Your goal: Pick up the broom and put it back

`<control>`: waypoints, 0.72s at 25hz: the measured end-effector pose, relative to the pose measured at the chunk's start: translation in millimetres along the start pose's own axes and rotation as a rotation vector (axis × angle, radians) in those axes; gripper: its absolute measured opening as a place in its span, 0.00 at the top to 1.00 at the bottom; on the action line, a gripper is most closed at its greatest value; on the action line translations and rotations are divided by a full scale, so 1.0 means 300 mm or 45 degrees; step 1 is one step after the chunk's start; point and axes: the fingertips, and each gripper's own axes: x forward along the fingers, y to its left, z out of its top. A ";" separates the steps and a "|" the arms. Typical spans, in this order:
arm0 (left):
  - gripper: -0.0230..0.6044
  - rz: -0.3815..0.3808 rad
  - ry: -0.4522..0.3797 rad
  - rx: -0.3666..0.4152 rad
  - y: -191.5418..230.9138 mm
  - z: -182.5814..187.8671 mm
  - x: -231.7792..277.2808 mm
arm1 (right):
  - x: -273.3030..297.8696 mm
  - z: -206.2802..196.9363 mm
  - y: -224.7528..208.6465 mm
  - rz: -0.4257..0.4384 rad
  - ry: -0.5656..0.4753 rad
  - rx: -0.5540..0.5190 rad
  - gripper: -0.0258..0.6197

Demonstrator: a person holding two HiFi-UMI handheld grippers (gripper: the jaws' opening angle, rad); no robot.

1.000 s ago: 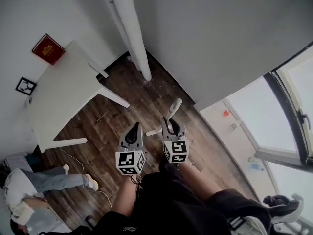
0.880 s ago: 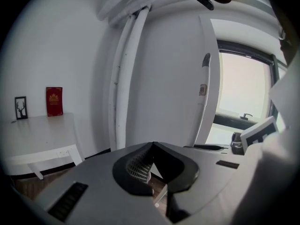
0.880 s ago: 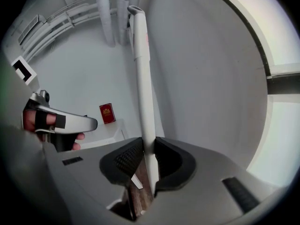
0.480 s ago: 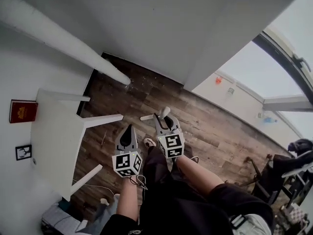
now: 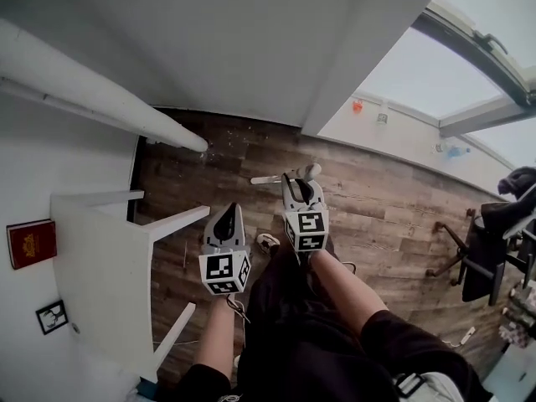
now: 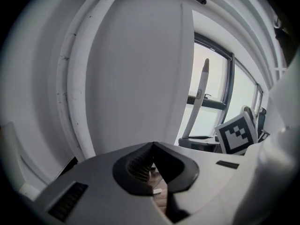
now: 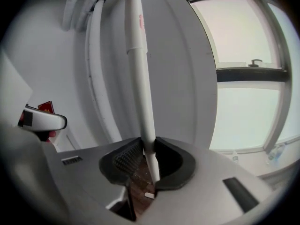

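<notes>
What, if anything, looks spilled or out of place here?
Small white specks lie scattered on the wooden floor by the wall, near the lower end of the white pipe; they look like crumbs or dust not swept up. Nothing else stands out.

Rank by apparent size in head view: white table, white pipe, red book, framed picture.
1. white table
2. white pipe, not far behind the table
3. red book
4. framed picture
</notes>
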 end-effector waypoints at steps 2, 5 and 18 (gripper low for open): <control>0.96 -0.033 0.024 -0.013 0.015 -0.039 0.023 | 0.019 -0.038 -0.017 -0.057 0.016 0.010 0.81; 0.96 -0.067 0.083 -0.065 0.035 -0.109 0.071 | 0.070 -0.094 -0.067 -0.131 0.052 0.044 0.81; 0.96 -0.173 0.197 -0.068 0.007 -0.147 0.307 | 0.352 -0.234 -0.254 -0.287 0.168 0.196 0.81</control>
